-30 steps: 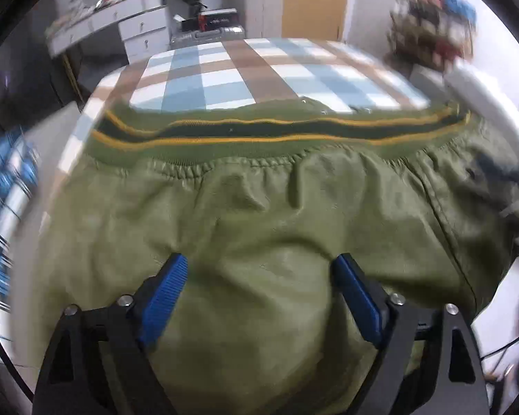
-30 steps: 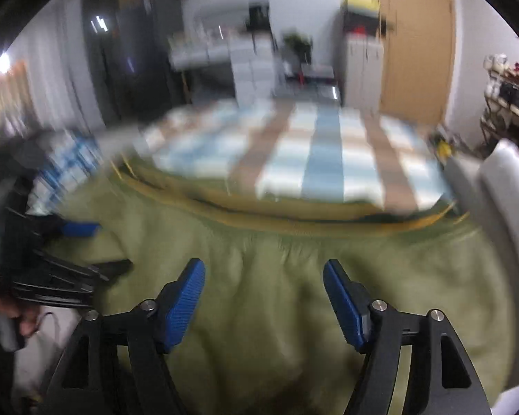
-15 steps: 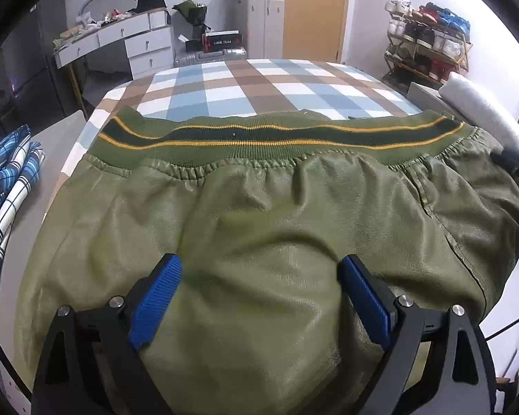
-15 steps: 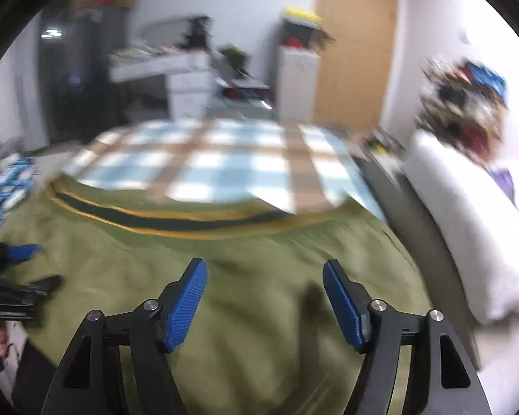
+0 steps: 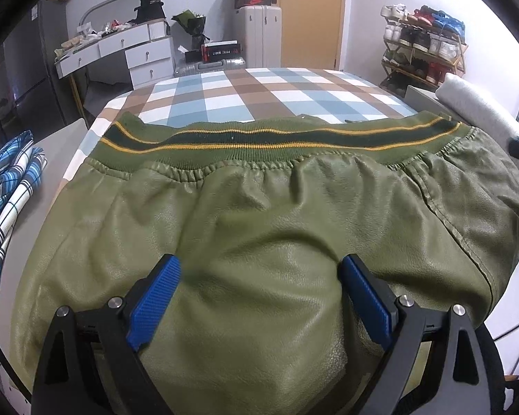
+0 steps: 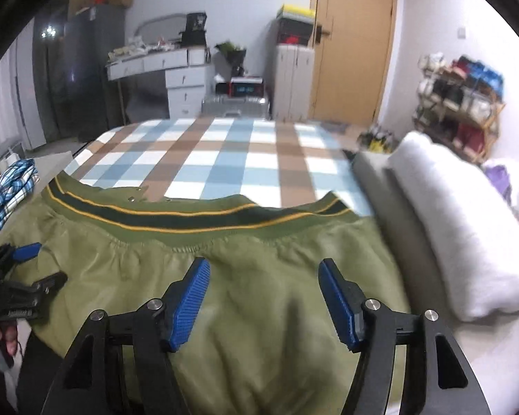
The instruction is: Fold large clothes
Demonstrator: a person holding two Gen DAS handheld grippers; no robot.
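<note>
On the checked bed [image 5: 259, 93] lies the green jacket [image 5: 266, 214], striped hem toward the far end, with the left gripper [image 5: 259, 287] released above it and the right gripper [image 6: 264, 294] closing, its pads pressing on nothing.

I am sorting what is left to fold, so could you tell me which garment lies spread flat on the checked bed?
The olive green jacket with the yellow-striped ribbed hem; the blue plaid shirt lies bunched off to the bed's left.
</note>
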